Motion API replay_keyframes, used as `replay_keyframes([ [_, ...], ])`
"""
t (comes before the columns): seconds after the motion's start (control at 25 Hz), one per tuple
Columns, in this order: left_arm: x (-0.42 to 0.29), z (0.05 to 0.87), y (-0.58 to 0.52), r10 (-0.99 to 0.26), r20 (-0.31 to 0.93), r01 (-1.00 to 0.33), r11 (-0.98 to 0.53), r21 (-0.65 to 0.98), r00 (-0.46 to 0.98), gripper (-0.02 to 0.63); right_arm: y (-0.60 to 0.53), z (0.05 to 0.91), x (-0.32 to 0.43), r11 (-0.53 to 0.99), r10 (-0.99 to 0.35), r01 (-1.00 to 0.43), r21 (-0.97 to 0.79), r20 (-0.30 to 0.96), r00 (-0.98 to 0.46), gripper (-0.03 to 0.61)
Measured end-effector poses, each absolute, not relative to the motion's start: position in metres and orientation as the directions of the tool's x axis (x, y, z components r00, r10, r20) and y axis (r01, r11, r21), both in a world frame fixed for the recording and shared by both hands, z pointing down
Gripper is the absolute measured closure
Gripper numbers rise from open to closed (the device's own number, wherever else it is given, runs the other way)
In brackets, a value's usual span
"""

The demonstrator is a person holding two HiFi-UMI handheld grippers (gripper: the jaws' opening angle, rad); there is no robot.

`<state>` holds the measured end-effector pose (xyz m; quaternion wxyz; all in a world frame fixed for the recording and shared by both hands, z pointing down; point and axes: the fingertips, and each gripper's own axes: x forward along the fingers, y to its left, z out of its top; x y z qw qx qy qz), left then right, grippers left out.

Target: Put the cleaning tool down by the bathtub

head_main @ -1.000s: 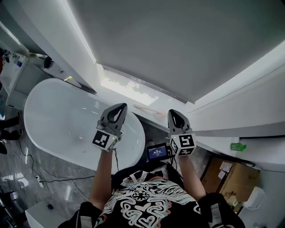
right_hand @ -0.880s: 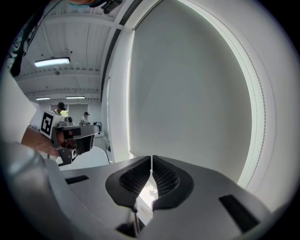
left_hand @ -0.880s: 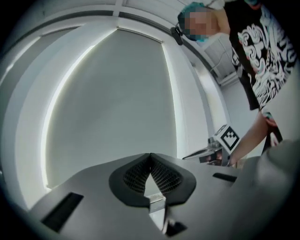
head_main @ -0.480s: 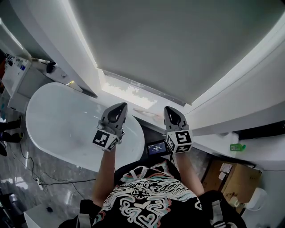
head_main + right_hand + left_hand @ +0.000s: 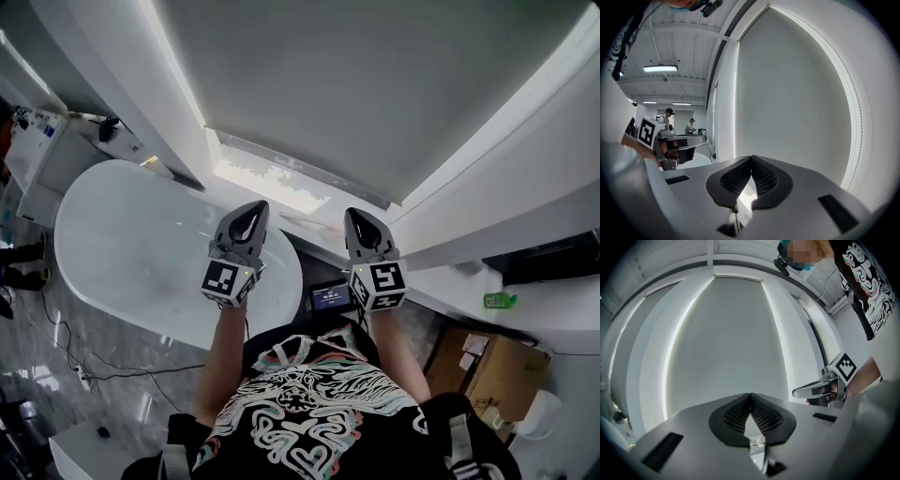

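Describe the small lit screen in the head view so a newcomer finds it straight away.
Start at the white oval bathtub on the left of the head view. Follow it to its right end, where a small dark device shows between the person's forearms. Nothing else nearby has a glowing blue screen.
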<state>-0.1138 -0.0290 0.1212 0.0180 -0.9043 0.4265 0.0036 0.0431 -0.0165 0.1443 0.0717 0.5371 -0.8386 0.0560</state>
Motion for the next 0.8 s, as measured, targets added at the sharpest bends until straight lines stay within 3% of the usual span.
replay_keyframes([
  [0.8,-0.117,0.136,-0.047,-0.823,0.017,-0.823,-0.568,-0.022,0.568,0.597,-0.028,0.152,0.059,0.407,-0.895,-0.913,-0.032,0.187,-0.406,0.551],
])
